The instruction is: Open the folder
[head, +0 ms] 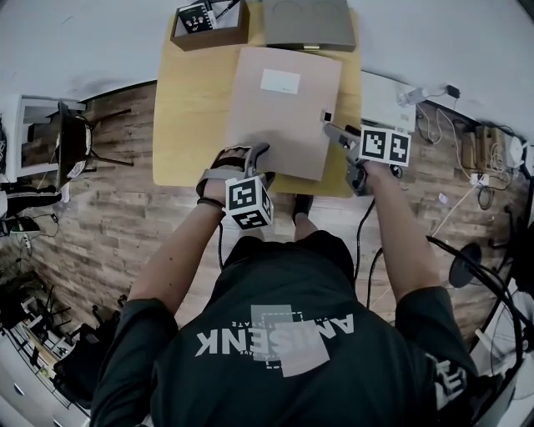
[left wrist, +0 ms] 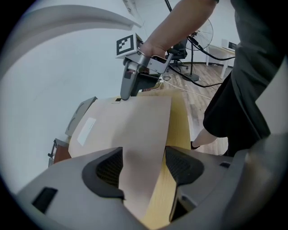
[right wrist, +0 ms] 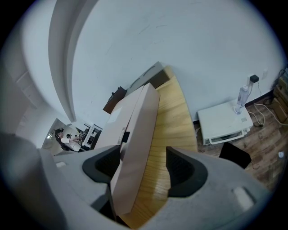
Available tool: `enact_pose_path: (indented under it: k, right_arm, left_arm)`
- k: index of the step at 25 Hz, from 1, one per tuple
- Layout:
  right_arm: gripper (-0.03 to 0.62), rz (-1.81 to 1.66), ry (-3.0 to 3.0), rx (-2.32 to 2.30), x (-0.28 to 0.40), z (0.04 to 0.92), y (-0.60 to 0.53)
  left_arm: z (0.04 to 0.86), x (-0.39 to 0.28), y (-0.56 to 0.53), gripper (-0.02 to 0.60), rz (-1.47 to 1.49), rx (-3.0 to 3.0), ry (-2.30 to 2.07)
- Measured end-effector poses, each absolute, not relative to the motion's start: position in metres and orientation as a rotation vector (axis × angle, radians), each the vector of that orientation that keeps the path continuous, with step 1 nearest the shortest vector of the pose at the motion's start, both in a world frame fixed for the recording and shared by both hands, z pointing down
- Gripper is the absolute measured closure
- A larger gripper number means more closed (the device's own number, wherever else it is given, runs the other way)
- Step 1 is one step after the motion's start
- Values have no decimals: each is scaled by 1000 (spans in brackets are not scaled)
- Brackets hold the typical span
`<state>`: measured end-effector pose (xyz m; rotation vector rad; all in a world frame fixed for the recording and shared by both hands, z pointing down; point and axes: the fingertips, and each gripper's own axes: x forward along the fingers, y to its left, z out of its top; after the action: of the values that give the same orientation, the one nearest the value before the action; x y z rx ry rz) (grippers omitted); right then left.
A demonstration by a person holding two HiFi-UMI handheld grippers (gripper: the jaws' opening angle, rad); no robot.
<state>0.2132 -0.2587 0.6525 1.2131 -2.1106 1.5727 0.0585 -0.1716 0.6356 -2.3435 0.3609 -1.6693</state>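
The beige folder [head: 284,117] is lying flat on the wooden table [head: 185,117], white label up, with its black clasp [head: 327,115] sitting at the right edge. The left gripper [head: 253,156] is hovering at the folder's near edge, pointing steeply down with its jaws spread and pinching nothing. The right gripper [head: 332,128] is reaching in at the right edge beside the clasp. Its jaws are also standing apart, with the folder's side running between them and a clear gap at one pad. A brown box [head: 209,32] and a grey case [head: 309,23] are sitting at the table's far end.
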Motion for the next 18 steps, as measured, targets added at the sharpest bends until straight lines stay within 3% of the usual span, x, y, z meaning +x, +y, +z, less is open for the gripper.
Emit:
enact_pose_path:
  k: [18]
  right_arm:
    - [289,1591,-2129,1189,212,653,-258]
  left_arm:
    - [599,70,-174,288,-1448,-2388,365]
